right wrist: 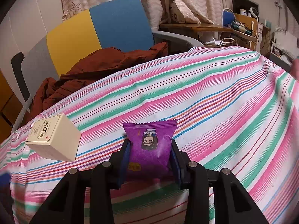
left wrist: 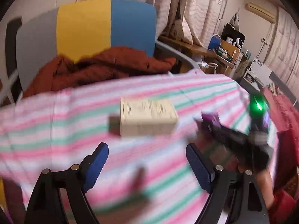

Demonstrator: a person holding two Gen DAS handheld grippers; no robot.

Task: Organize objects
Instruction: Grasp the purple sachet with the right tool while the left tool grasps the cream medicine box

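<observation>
The purple snack packet (right wrist: 149,147) sits between the blue pads of the right claw (right wrist: 149,160), its sides pinched in and its crimped top edge pointing toward twelve o'clock in the right wrist view. The jaws press on both flanks of the wrapper, so the packet is gripped; whether it has left the striped cloth (right wrist: 214,97) on the worktop cannot be told. At about nine o'clock from the packet, near but not touching, lies the cream box (right wrist: 54,138) with printed lettering on its face, close to the worktop's edge.

In the blurred left wrist view the same cream box (left wrist: 147,117) lies at twelve o'clock ahead of the left claw (left wrist: 147,160), whose jaws stand wide apart with nothing between them. The right claw shows there at about three o'clock, dark and smeared. Beyond the worktop's far edge, a rust-coloured jacket (right wrist: 93,67) is heaped on a chair with a yellow and blue back (right wrist: 104,24).

The step in hand looks like the pick-up of the packet. Next it needs a clean lift without crushing the soft wrapper, then a carry to wherever the things are being gathered; no such place is in view. The open left claw seems lined up for the box.
</observation>
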